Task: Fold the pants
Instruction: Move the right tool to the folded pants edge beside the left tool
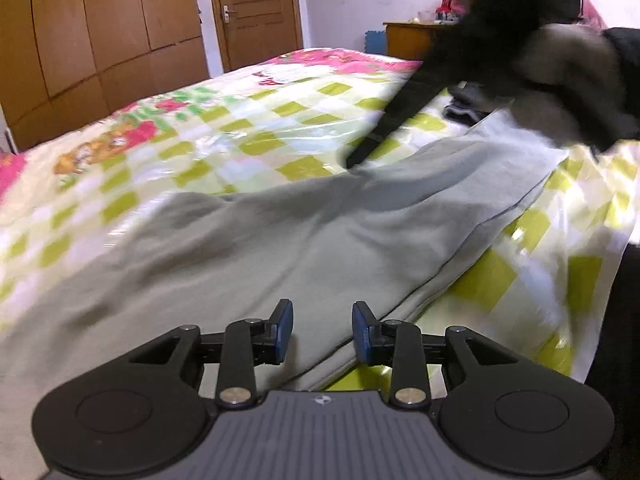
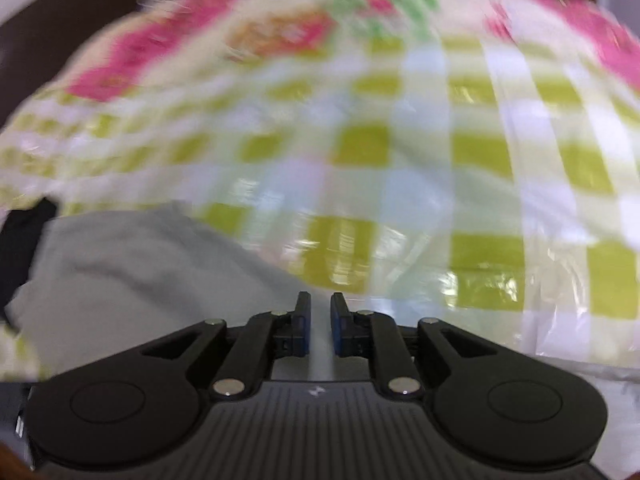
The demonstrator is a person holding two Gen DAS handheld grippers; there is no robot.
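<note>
From the left wrist I see the bed [image 1: 240, 128] under its green-checked, flowered cover filling the view, wooden wardrobes [image 1: 100, 32] at ten o'clock, and the grey pants [image 1: 280, 248] laid flat across it from seven o'clock toward two o'clock. My left gripper [image 1: 322, 330] hangs over the pants' near edge, jaws apart and gripping nothing. My right gripper [image 2: 320, 326] shows a narrow gap, pads clear of cloth, pants [image 2: 132, 264] at eight o'clock.
</note>
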